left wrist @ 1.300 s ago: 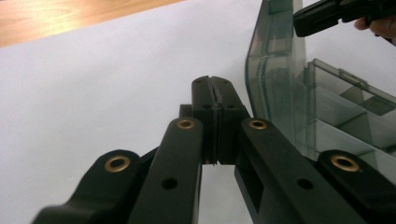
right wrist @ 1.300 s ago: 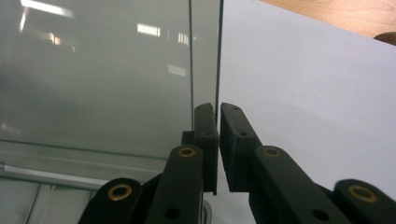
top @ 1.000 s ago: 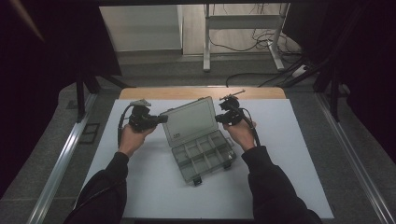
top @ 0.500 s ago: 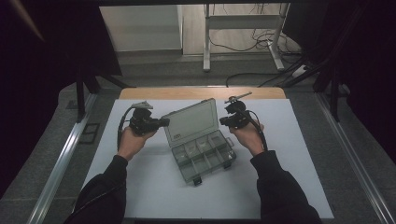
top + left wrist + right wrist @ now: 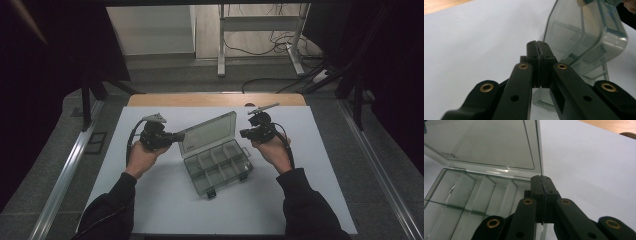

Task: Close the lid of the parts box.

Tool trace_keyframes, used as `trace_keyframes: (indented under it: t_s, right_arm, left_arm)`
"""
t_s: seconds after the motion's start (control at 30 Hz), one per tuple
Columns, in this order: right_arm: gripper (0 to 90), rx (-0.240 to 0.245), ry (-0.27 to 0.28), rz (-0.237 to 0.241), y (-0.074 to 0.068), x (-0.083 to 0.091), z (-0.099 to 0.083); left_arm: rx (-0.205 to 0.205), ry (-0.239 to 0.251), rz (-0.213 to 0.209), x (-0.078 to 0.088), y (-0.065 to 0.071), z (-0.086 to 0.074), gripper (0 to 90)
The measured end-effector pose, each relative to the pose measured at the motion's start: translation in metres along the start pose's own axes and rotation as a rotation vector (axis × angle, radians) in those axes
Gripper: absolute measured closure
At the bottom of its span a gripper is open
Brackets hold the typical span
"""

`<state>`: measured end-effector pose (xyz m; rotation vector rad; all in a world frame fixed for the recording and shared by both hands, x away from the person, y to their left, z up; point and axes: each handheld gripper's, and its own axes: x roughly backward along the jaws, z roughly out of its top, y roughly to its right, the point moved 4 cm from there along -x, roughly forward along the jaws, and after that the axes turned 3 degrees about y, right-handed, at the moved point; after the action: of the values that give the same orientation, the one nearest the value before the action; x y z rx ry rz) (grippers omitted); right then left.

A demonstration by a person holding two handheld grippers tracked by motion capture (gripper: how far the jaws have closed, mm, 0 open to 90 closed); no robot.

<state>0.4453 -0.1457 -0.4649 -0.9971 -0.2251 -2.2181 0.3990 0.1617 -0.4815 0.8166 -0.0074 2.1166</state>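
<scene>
Two black two-jaw grippers sit in your hands in the high view, one on each side of the clear grey plastic compartment box (image 5: 216,161) that lies open near the middle of the white table top (image 5: 150,200). Your left gripper (image 5: 179,136) points toward the box's raised transparent lid (image 5: 209,131), its tip just beside the lid's left edge; whether it touches, you cannot tell from here. Your right gripper (image 5: 243,133) points at the lid's right edge from the other side, a little apart from it. The box lies at a slant, its hinged lid standing up at the far side and its two dark latches (image 5: 211,193) toward you. A strip of bare wood (image 5: 215,99) shows beyond the white surface.

In the left gripper view, your left gripper (image 5: 538,47) has its jaws pressed fully together with nothing between them. The tip sits in front of the lid (image 5: 584,32), seen here edge-on and rising to the right, with the box's dividers showing through it.

In the right gripper view, your right gripper (image 5: 541,181) has just finished closing; its jaws meet flat with nothing caught in them. The tip sits just at the near right corner of the lid (image 5: 486,145), and the divided tray (image 5: 469,200) spreads out below to the left, its compartments holding nothing you can make out.
</scene>
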Motion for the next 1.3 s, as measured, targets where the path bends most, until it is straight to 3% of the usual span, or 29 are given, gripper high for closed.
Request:
trace_keyframes:
  t_s: [0.77,1.07,1.3]
  right_arm:
    - [88.8,-0.014,0.030,0.005,0.010,0.029,-0.021]
    - [88.7,0.001,0.064,0.008,0.008,0.041,-0.024]
    - [88.6,-0.003,0.070,0.048,0.001,0.046,-0.029]
  left_arm:
    - [-0.037,-0.047,-0.043,-0.001,0.040,-0.020,88.4]
    - [-0.041,-0.082,-0.055,-0.005,0.052,-0.032,88.2]
    - [-0.039,-0.108,-0.060,-0.010,0.056,-0.038,88.1]
